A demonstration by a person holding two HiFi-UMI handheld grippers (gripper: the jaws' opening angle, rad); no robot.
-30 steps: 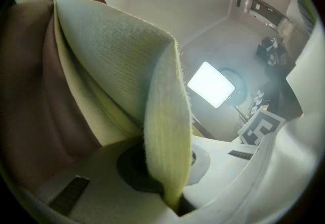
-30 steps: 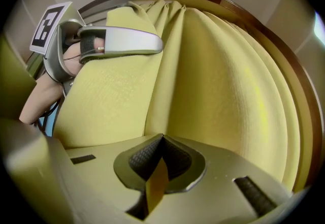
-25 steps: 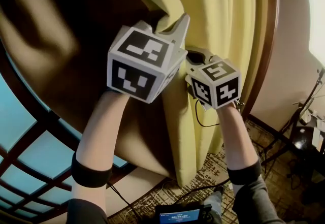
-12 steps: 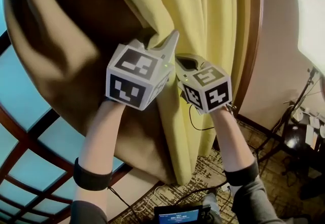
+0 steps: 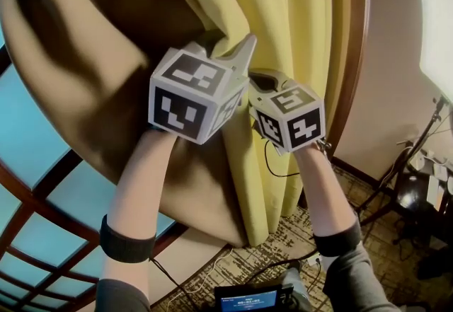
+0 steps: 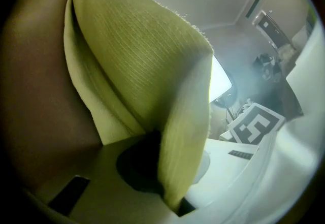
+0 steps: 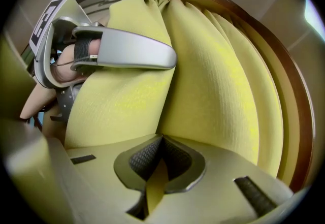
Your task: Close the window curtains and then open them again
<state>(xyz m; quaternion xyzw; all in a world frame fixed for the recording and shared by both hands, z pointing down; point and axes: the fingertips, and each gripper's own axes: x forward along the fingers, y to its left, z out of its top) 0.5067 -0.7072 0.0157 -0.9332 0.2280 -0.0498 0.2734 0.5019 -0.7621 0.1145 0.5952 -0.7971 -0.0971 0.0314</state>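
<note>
From where I stand, both hands are level and close together at the leading fold of the yellow curtain (image 5: 290, 27), which hangs bunched towards the wooden frame (image 5: 357, 70) on the right, while its brown lining (image 5: 85, 63) billows across the upper part of the window (image 5: 42, 211), whose lower panes show bare. The left gripper (image 6: 170, 182) is pressed together on a thick fold of that yellow cloth, and the right gripper (image 7: 152, 180), just beside it, is pinching a thinner strip of the same fabric between its ribbed pads. I cannot tell from this alone whether the cloth is on its way across the glass or back to the frame, but either way the drag looks only partly done. To do it well, I would hold both pinches firm, since the right one has only a narrow strip that might slide out. I would pull level along the line of the rail, not downward, so the top does not bind, and move both hands as one so the fold is not twisted between them
</note>
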